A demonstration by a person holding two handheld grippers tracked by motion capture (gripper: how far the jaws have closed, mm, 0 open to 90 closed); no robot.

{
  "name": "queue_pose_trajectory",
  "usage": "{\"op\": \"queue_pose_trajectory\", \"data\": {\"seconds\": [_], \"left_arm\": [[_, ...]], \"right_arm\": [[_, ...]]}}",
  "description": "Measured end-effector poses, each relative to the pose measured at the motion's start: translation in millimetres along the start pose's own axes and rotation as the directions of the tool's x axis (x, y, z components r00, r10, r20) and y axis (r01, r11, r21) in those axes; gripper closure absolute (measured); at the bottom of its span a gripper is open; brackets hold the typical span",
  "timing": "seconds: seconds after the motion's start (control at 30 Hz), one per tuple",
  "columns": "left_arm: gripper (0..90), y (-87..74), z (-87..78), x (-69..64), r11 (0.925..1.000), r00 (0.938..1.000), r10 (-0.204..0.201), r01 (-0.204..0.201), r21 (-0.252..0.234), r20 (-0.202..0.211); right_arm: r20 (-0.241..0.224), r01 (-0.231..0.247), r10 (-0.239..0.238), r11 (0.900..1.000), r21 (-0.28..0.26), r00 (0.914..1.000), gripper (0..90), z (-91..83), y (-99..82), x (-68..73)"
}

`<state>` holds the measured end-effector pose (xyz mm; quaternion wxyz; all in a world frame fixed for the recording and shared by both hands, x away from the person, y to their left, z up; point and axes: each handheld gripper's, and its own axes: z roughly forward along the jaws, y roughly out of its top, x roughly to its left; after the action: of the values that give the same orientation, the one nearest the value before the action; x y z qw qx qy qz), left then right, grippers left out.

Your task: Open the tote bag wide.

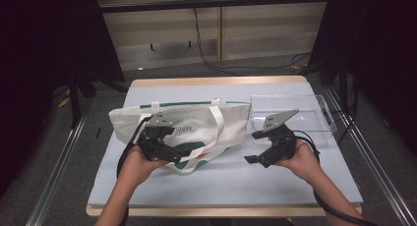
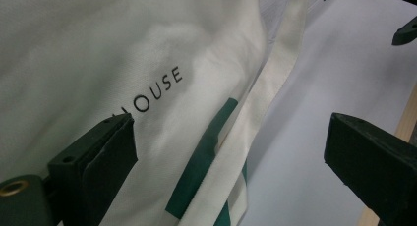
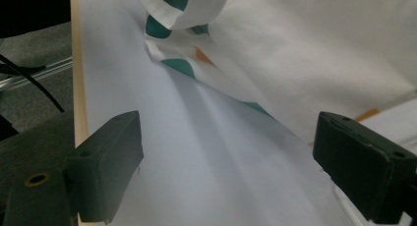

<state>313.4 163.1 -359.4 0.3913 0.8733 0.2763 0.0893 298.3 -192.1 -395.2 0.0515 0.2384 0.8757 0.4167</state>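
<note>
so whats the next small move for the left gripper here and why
Probably ease the left gripper down and close its fingers on the tote bag: they stand open over the cloth, gripping nothing, beside the strap.

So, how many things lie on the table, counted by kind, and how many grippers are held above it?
Cloth bag: 1
Clear plastic tray: 1
Grippers, both with jaws open: 2, the left gripper and the right gripper
Total: 4
</note>
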Motion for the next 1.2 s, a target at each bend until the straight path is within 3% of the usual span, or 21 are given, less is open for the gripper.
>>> {"op": "queue_pose_trajectory", "data": {"seconds": [0.3, 0.5, 0.63, 0.9, 1.2], "left_arm": [[5.7, 9.1, -1.7, 4.7, 0.9999, 0.9998, 0.004, -0.004, -0.011, -0.018], [5.8, 15.2, -1.2, 7.9, 0.9999, 1.0, 0.001, -0.001, -0.011, 0.001], [5.9, 20.6, -3.2, 9.3, 1.0, 1.0, 0.001, -0.001, -0.007, -0.008], [6.2, 30.3, -5.6, 10.0, 0.999, 0.9991, 0.04, -0.04, 0.02, -0.012], [6.2, 36.3, -4.8, 14.0, 0.9997, 0.9996, 0.025, -0.025, 0.006, -0.016]], "right_arm": [[-0.026, 0.01, -0.01, 0.9999, 0.0, 0.9996, 13.2, 14.0, 14.2, 2.8], [-0.047, 0.006, -0.006, 0.9999, -0.013, 0.9989, 14.2, 19.9, 23.8, 3.4], [-0.047, 0.005, -0.006, 0.9998, -0.018, 0.9989, 14.8, 24.8, 30.0, 3.4], [-0.054, 0.007, -0.008, 0.9999, -0.011, 0.9985, 18.3, 35.5, 38.4, 2.6], [-0.073, -0.016, 0.014, 0.9993, -0.033, 0.9972, 24.8, 43.5, 45.9, -0.6]]}}
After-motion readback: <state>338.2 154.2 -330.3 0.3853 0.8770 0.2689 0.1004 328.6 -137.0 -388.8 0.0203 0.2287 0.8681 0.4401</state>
